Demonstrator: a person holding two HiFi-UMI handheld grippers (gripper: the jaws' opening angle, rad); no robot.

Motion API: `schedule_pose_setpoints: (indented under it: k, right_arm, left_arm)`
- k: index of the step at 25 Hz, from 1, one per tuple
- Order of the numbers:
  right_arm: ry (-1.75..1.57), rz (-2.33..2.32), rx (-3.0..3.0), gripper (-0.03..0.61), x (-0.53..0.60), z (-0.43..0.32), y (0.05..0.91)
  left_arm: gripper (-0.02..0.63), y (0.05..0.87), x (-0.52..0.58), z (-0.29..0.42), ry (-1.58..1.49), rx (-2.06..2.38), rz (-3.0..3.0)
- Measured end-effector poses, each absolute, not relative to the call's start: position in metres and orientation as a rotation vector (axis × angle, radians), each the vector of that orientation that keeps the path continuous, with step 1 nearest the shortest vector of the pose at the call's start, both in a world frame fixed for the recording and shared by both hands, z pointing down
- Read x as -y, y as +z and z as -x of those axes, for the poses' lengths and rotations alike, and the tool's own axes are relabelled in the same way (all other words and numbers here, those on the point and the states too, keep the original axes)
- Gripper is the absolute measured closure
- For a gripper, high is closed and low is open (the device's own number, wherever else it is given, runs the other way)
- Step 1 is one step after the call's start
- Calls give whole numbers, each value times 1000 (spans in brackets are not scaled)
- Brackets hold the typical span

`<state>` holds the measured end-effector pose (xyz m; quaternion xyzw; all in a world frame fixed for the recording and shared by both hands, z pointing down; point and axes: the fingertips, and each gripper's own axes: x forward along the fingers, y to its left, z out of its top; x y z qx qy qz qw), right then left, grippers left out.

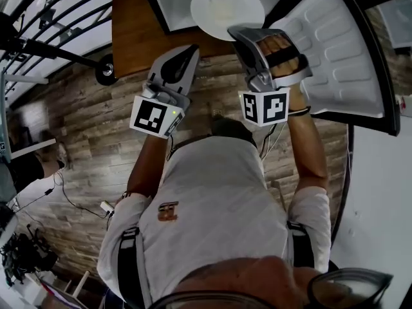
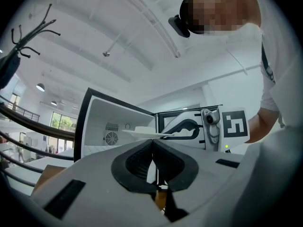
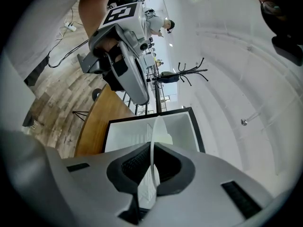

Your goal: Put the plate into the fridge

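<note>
A white plate (image 1: 226,8) hangs level in front of the open fridge (image 1: 168,4), over its white interior. My right gripper (image 1: 240,35) is shut on the plate's near rim. In the right gripper view the plate (image 3: 155,135) stands edge-on between the black pads of my right gripper (image 3: 152,148), with the fridge cavity (image 3: 128,136) behind it. My left gripper (image 1: 191,49) hovers left of the plate, shut and holding nothing. The left gripper view shows my left gripper (image 2: 153,144) with its jaws together, and beyond them the plate (image 2: 142,133) and the fridge interior (image 2: 106,122).
The fridge door (image 1: 335,50) swings open to the right, with moulded shelves on its inner face. The fridge sits on a wooden tabletop (image 1: 132,37). Below is wood-plank floor (image 1: 84,127) with cables; a metal railing (image 1: 58,24) runs at the left.
</note>
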<state>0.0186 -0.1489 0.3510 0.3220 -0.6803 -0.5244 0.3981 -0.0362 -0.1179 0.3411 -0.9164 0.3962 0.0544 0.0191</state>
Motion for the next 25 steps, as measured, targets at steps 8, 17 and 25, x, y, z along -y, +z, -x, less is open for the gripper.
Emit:
schedule_pose_setpoints:
  k: [8, 17, 25]
  right_arm:
    - [-1340, -761, 1746, 537, 230, -32, 351]
    - [-1317, -722, 1788, 537, 287, -47, 350]
    - [-1292, -701, 1801, 537, 320, -46, 359]
  left_arm:
    - [595, 336, 193, 17, 183, -1324, 2809]
    - [595, 329, 241, -6, 199, -1401, 2777]
    - [595, 327, 260, -2, 187, -1430, 2755]
